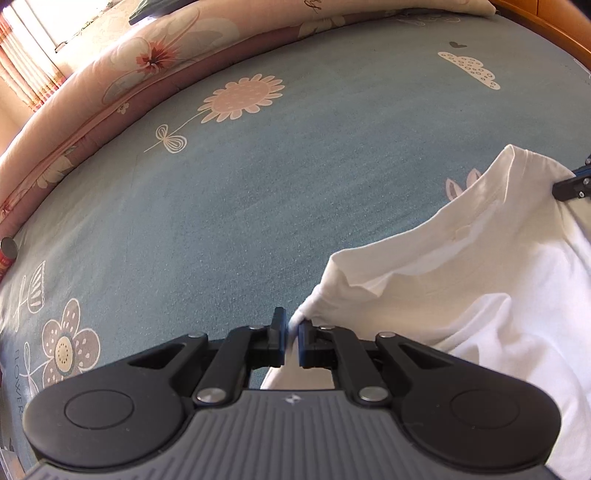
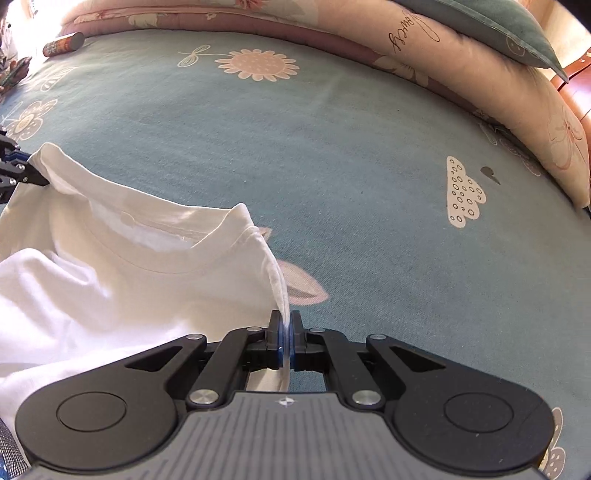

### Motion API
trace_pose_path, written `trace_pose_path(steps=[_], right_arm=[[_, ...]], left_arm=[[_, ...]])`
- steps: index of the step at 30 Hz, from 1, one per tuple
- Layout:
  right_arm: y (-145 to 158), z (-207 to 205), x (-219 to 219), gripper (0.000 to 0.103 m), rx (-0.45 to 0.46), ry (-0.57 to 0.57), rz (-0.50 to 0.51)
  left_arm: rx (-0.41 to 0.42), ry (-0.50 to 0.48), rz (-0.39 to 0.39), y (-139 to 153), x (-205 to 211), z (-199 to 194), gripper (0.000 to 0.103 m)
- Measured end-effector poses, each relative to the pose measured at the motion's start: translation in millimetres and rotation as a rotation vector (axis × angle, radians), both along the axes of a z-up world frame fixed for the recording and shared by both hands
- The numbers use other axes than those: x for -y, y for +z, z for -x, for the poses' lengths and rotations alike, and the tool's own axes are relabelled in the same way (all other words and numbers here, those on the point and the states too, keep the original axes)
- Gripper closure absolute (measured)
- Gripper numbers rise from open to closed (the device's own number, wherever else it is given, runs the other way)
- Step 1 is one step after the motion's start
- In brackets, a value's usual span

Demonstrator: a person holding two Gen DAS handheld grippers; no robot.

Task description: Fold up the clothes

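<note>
- While the white T-shirt (image 1: pixel 461 280) hangs over a blue flower-print bedsheet (image 1: pixel 221 203), the left wrist view shows the left gripper (image 1: pixel 294 326) with its jaws pinched nearly closed on a small bunch of the shirt's shoulder fabric. The collar sags between the two grips, and the right gripper's black tip (image 1: pixel 570 188) bites the far shoulder at the frame's right edge. A pink floral quilt (image 1: pixel 110 96) is rolled along the bed's far side.
- In the right wrist view, the right gripper (image 2: pixel 286 334) is fully closed on a thin fold of the shirt (image 2: pixel 110 277) at the other shoulder, cloth running straight down between the blue pads. The neckband faces the camera, the body of the shirt drapes away to the lower left, and the left gripper (image 2: pixel 22 173) holds the opposite corner at the left edge. A small cylindrical can (image 2: pixel 62 43) lies at the sheet's far edge, and a teal pillow (image 2: pixel 491 26) rests on the quilt.
- Judged from these views, the risk lies in the thin bites: each gripper holds only a sliver of cloth, so a quick swing or a sharp tug between the hands could pull a shoulder free and drop the shirt in a heap. Unequal height between the hands would likely lay it crooked, with wrinkles trapped beneath.
</note>
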State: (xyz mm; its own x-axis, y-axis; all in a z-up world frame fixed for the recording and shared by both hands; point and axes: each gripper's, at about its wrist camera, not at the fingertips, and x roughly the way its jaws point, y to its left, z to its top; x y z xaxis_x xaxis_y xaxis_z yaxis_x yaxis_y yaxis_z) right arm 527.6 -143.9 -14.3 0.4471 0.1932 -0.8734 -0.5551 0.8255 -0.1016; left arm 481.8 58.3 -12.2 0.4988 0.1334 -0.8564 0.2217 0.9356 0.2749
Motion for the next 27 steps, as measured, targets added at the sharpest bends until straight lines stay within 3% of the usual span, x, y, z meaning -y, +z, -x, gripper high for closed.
trace_pose_path(steps=[11,14,21,27], right_arm=[[-30,-31,-28,0.1,0.028,0.003,0.057],[-34,-33,-26,0.098,0.015,-0.013,0.026],[-4,-12,9,0.077,-0.008,-0.094,-0.104],[5,57,50,0.067,-0.096,-0.177,-0.18]], left_arm=[[0.018,0.032,0.013,-28,0,-36,0.099],[-0.006,0.057,0.028,-36,-6,-36,0.092],[-0.014,0.07,0.113,-20,-29,3,0.086],[-0.038,0.172,0.186,-6,-62,77,0.082]])
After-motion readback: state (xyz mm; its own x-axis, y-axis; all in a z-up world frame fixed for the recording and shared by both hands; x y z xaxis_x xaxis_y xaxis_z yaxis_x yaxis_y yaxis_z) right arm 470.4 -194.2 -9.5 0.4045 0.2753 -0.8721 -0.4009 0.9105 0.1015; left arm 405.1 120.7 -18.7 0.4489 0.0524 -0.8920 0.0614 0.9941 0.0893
